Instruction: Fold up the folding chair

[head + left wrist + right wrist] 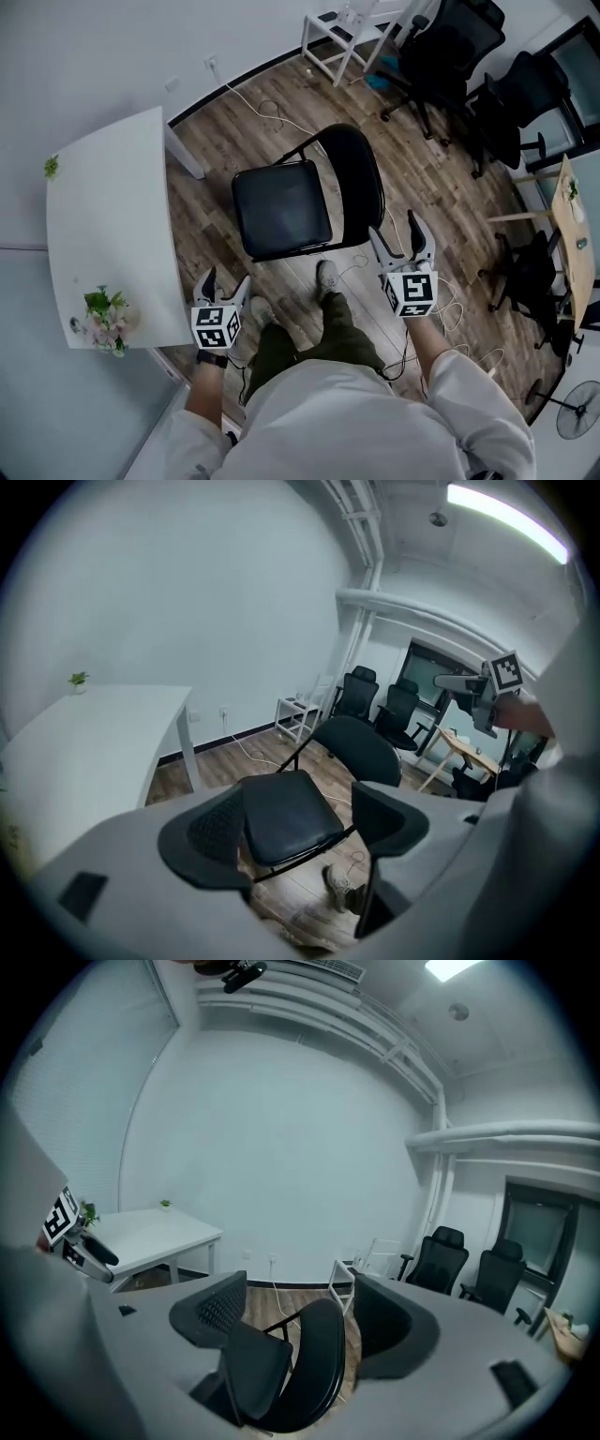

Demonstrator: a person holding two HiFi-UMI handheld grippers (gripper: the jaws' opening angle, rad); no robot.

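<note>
Head view: left gripper [227, 281], jaws wide and empty, hovers off the seat's front corner; folding chair [281, 208] stands open on the floor just ahead; right gripper [394, 230], likewise wide and empty, is nearer — beside the backrest.

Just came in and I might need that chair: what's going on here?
A person stands facing the black folding chair, with a gripper in each hand. The chair is unfolded on the wood floor, next to a white table. The left gripper and right gripper are both open and empty, held near the chair without touching it. Folding has not begun.
</note>
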